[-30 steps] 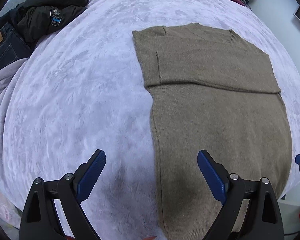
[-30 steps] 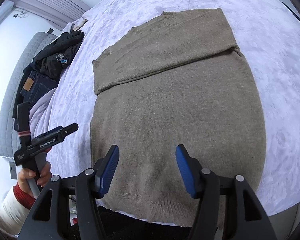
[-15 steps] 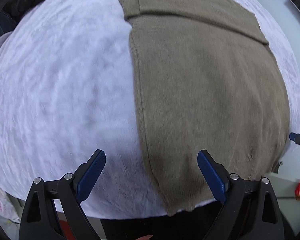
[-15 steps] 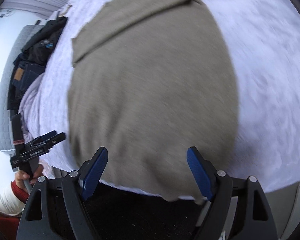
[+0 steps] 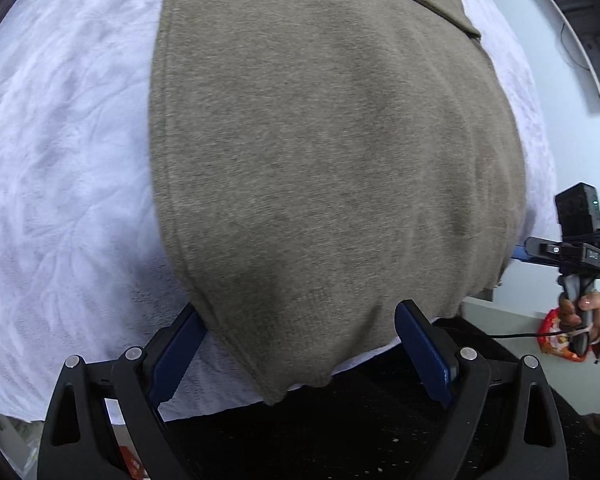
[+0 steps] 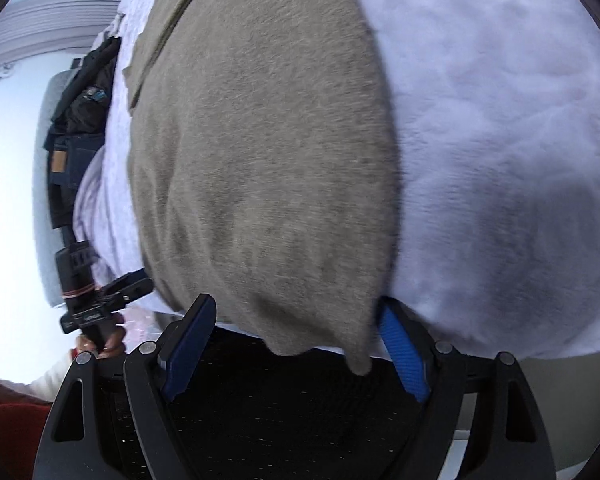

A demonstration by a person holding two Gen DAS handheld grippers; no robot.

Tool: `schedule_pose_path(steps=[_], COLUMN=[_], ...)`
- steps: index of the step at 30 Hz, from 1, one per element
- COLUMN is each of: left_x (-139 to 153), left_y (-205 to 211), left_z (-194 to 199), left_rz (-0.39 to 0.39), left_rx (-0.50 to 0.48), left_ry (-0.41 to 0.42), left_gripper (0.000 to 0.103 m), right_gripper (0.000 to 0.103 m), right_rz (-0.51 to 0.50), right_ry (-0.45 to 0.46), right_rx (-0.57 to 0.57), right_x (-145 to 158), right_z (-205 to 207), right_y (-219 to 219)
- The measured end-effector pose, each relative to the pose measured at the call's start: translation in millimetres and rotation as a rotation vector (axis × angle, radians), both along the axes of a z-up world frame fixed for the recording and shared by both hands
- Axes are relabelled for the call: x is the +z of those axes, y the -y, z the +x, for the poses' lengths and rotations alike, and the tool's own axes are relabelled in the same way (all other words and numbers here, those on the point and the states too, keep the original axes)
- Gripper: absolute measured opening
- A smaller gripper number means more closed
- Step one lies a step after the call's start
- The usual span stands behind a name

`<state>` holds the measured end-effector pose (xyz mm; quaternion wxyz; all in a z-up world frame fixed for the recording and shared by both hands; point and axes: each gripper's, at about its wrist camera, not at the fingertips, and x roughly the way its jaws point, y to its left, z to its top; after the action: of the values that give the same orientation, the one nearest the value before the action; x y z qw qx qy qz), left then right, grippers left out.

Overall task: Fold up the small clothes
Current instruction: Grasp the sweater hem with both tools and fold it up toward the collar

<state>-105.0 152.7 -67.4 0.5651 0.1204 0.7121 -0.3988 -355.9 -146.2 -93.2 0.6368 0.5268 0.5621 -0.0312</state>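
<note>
An olive-brown knit sweater (image 5: 332,152) lies flat on a white fleece bed cover (image 5: 60,160), its sleeves folded across the chest at the far end. Its hem hangs over the near bed edge. My left gripper (image 5: 300,354) is open, with the hem's left corner hanging between its blue pads. My right gripper (image 6: 296,350) is open, with the hem's right corner (image 6: 358,360) hanging between its pads. The sweater also fills the right wrist view (image 6: 260,160). Neither gripper holds the cloth.
Dark clothes and jeans (image 6: 80,120) are piled at the bed's far left. The right gripper's handle and hand show in the left wrist view (image 5: 580,264); the left gripper's show in the right wrist view (image 6: 96,304). A black mesh surface (image 5: 340,432) lies below the bed edge.
Both grippers have dropped and pulled back from above the sweater to its hem at the near bed edge. The right gripper's jaws have widened. The sweater has not moved.
</note>
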Motion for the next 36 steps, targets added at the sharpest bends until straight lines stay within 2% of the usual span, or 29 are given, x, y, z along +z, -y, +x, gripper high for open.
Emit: schedule_pose_path(steps=[2, 6, 7, 8, 9, 10, 11, 12, 15, 18, 24, 27, 32, 36], left_x=[1, -5, -5, -4, -4, -4, -4, -5, 1, 17, 55, 76, 108, 114], left_y=[3, 12, 13, 13, 14, 16, 14, 12, 6, 0, -4, 5, 24, 67], left_z=[0, -5, -7, -7, -6, -7, -5, -2, 4, 17, 54, 84, 156, 204], left_rz=[-0.023, 0.028, 0.038, 0.047, 0.053, 0.05, 0.036, 0.019, -0.037, -0.126, -0.26, -0.337, -0.476, -0.495], left_rx=[0.02, 0.042, 0.046, 0.05, 0.051, 0.054, 0.059, 0.066, 0.105, 0.182, 0.265, 0.316, 0.399, 0.442], left_ry=[-0.039, -0.043, -0.036, -0.026, -0.025, -0.035, -0.061, -0.097, -0.157, -0.207, -0.194, -0.157, -0.049, 0.058], left_gripper=[0.094, 0.093, 0.089, 0.074, 0.066, 0.046, 0.023, 0.015, 0.013, 0.013, 0.012, 0.013, 0.013, 0.013], right_gripper=[0.085, 0.083, 0.078, 0.071, 0.043, 0.016, 0.015, 0.015, 0.014, 0.014, 0.014, 0.014, 0.014, 0.014], right_rz=[0.029, 0.056, 0.067, 0.075, 0.079, 0.08, 0.093, 0.112, 0.162, 0.197, 0.242, 0.248, 0.227, 0.202], right_ry=[0.029, 0.026, 0.018, 0.004, -0.016, -0.026, -0.012, 0.016, 0.099, 0.194, 0.397, 0.501, 0.652, 0.72], right_rx=[0.016, 0.017, -0.001, -0.017, -0.029, -0.03, -0.034, -0.041, -0.062, -0.107, -0.202, -0.232, -0.242, -0.257], right_x=[0, -4, -6, -7, -8, -9, -8, -6, 6, 24, 60, 80, 113, 123], right_z=[4, 4, 2, -1, -4, -4, -6, -7, -7, -3, 20, 44, 96, 147], right_y=[-3, -2, -1, 1, 2, 4, 4, 4, 3, 6, 27, 43, 83, 127])
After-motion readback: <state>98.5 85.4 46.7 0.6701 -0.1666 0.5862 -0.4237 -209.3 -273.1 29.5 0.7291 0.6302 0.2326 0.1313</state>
